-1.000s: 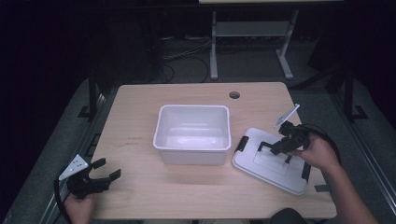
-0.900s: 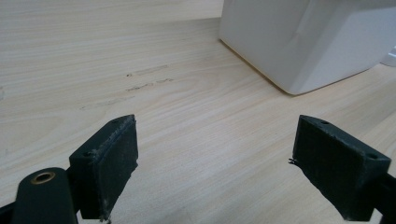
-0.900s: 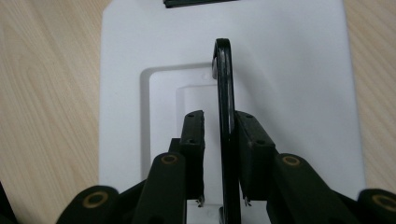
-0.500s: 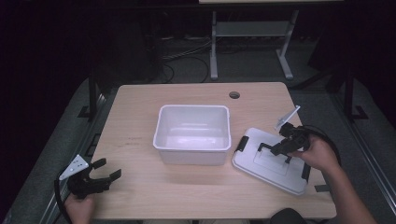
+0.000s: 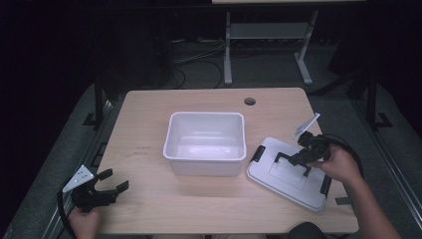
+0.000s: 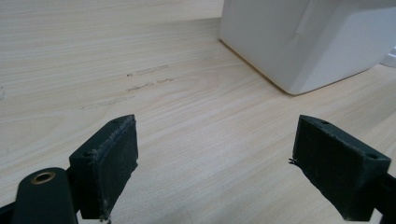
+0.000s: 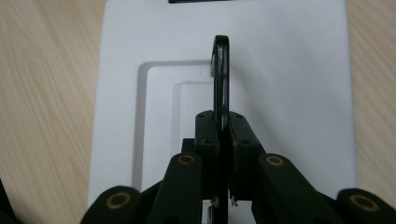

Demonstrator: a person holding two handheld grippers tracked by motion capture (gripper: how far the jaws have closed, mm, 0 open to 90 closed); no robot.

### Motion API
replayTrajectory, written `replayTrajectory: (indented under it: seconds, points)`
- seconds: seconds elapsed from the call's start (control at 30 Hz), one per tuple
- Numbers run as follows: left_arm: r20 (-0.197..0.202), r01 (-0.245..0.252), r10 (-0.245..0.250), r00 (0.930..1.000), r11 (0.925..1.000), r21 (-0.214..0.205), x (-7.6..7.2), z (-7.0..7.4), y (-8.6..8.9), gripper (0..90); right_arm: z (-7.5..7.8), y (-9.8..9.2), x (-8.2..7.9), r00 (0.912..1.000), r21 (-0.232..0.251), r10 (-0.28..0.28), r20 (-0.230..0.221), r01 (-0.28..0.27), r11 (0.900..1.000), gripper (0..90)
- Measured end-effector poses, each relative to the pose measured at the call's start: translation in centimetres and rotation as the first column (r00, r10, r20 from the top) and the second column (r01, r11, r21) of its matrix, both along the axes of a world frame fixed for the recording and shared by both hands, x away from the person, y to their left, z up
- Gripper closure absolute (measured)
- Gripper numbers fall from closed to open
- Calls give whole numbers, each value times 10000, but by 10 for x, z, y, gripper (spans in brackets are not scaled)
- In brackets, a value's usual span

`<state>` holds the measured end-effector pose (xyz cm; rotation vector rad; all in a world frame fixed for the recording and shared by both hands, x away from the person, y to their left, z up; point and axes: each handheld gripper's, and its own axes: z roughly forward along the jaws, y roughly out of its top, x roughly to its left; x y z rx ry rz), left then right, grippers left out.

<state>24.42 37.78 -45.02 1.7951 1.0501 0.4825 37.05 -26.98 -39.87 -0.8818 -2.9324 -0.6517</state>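
A white lid (image 5: 271,181) with black end clips lies flat on the table, right of an empty white bin (image 5: 205,168). My right gripper (image 5: 304,158) rests on the lid, shut on its thin black handle (image 5: 291,159). In the right gripper view the handle (image 7: 220,70) stands on edge above the lid (image 7: 289,70), and the right gripper (image 7: 220,126) pinches it; the jaws have just been closing on it. My left gripper (image 5: 115,180) sits open at the table's near left corner. In the left gripper view the left gripper (image 6: 215,168) holds nothing and faces the bin (image 6: 308,42).
The wooden table (image 5: 149,119) has a round cable hole (image 5: 250,101) near its far edge. A metal stand (image 5: 268,35) and cables lie on the dark floor beyond. Bare tabletop (image 6: 140,56) stretches between the left gripper and the bin.
The right gripper's jaws have drawn together on the lid's handle. Both hands stay where they were, and the lid and bin have not moved.
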Motion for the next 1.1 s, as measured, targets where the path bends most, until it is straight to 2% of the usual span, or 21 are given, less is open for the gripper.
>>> replayTrajectory:
  seconds: [0.33,0.83,1.1]
  points:
    - [2,-13,13,10000,10000,-4,0,0,0,134,5,-1,-1,9999,109,45,145,-47,9999,844]
    - [54,-22,22,10000,10000,-11,0,1,1,134,32,-1,-5,9985,124,322,437,-327,9994,845]
    - [40,-22,22,10000,10000,-29,0,1,1,134,51,-4,-8,9972,174,462,586,-473,9987,845]
